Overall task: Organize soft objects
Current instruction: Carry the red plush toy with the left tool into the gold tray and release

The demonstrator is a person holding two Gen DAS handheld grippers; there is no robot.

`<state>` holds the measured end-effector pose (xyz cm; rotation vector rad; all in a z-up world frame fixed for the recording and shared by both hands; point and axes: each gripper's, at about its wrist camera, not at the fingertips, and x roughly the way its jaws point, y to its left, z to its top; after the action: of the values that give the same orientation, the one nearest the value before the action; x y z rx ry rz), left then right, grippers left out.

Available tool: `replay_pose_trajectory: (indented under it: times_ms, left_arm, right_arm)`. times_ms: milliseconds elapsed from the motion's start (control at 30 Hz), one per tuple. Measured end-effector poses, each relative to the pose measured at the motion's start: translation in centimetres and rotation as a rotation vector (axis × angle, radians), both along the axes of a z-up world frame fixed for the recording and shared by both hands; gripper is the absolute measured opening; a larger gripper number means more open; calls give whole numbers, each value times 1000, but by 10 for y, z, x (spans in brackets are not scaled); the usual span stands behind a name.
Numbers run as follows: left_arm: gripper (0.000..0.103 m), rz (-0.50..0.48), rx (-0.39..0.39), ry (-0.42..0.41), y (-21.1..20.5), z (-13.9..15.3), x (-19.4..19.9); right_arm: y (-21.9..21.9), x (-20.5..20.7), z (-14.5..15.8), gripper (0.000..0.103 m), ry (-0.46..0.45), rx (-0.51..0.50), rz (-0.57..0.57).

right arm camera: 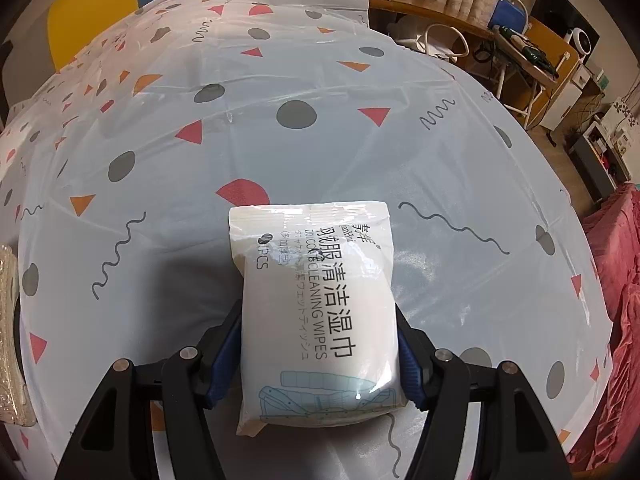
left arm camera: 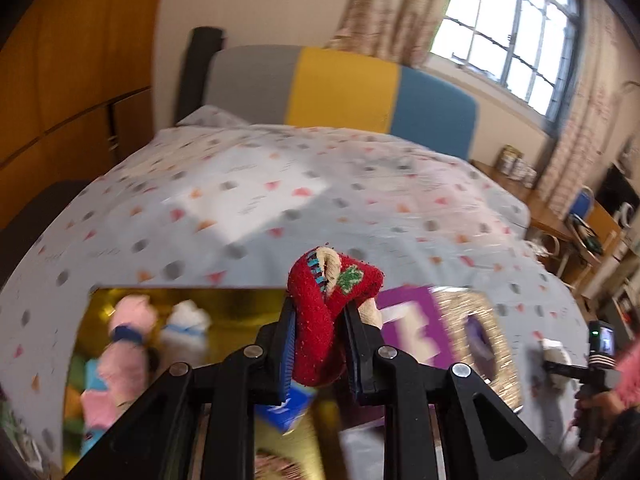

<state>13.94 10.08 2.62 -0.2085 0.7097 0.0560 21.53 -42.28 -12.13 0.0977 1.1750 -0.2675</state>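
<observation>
red sock roll point(left arm camera: 324, 320) pinched upright in left gripper point(left arm camera: 320, 344); right gripper point(right arm camera: 320, 354) clamps wipes pack point(right arm camera: 316, 308) lengthwise.

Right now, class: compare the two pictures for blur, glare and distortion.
Left wrist view: smeared by motion, only the red sock looks crisp; window blown out. Right wrist view: sharp, glare on the wipes pack; bed cover bulges from the fisheye lens.

1. My left gripper point(left arm camera: 318, 344) is black plastic, with two angled arms on each side and round silver screws at the joints.
2. My right gripper point(right arm camera: 320, 350) matches it, with blue ribbed pads point(right arm camera: 222, 364) lining the fingers.
3. My sleeve point(left arm camera: 630, 364) is fuzzy pink.
</observation>
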Motion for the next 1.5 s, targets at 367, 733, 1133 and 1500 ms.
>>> replay_pose_trajectory:
  times_ms: [367,733,1133,1500]
  left_arm:
    - [22,135,53,18,55,-35,-76]
    - [23,196,56,51,80,-55,-110]
    - [23,207,16,92,88,-69,-118]
    - [23,224,-55,128,109,-80,-143]
  right_arm:
    - [6,-4,0,66,-7,-12,5]
    - [17,-6,2,64,-15,-86,52]
    - [18,-7,4,62,-11,-87,62]
    - [13,-2,4,62,-8,-83,63]
